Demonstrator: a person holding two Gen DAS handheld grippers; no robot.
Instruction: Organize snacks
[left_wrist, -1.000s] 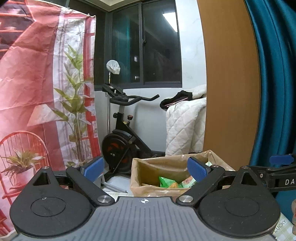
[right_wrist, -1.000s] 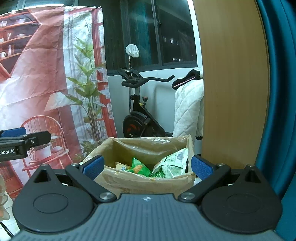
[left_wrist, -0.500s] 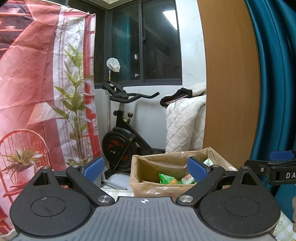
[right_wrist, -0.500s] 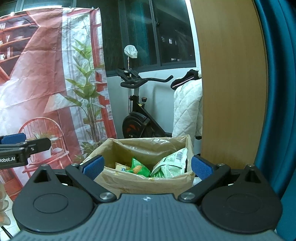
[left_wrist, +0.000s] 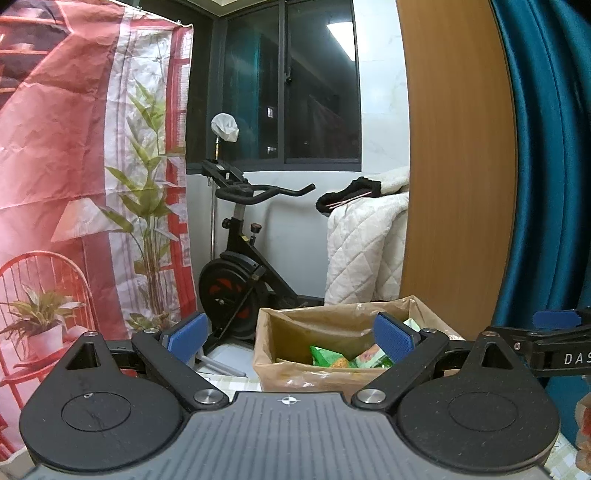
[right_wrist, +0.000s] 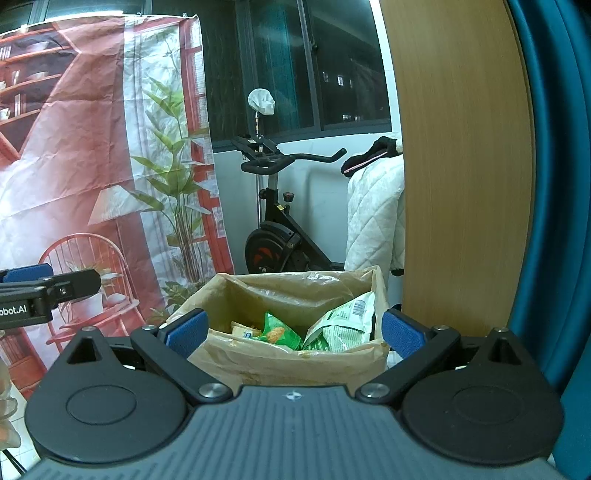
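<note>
A box lined with a brown bag (left_wrist: 295, 325) (right_wrist: 295, 291) stands ahead of both grippers. Inside lie green snack packets (left_wrist: 327, 356) (right_wrist: 280, 330) and a white-green packet (right_wrist: 345, 321). My left gripper (left_wrist: 290, 334) is open and empty, held back from the box. My right gripper (right_wrist: 293, 332) is open and empty, its blue pads (right_wrist: 184, 330) on either side of the box in view. The right gripper also shows at the right edge of the left wrist view (left_wrist: 554, 343); the left gripper shows at the left edge of the right wrist view (right_wrist: 44, 291).
An exercise bike (left_wrist: 240, 266) stands behind the box by a dark window. A red printed backdrop (left_wrist: 74, 184) hangs at left. A wooden panel (left_wrist: 454, 166), a teal curtain (left_wrist: 546, 147) and a white quilt (left_wrist: 362, 247) are at right.
Both views have tilted up slightly, so the box sits a little lower in frame. Both grippers stay open and empty.
</note>
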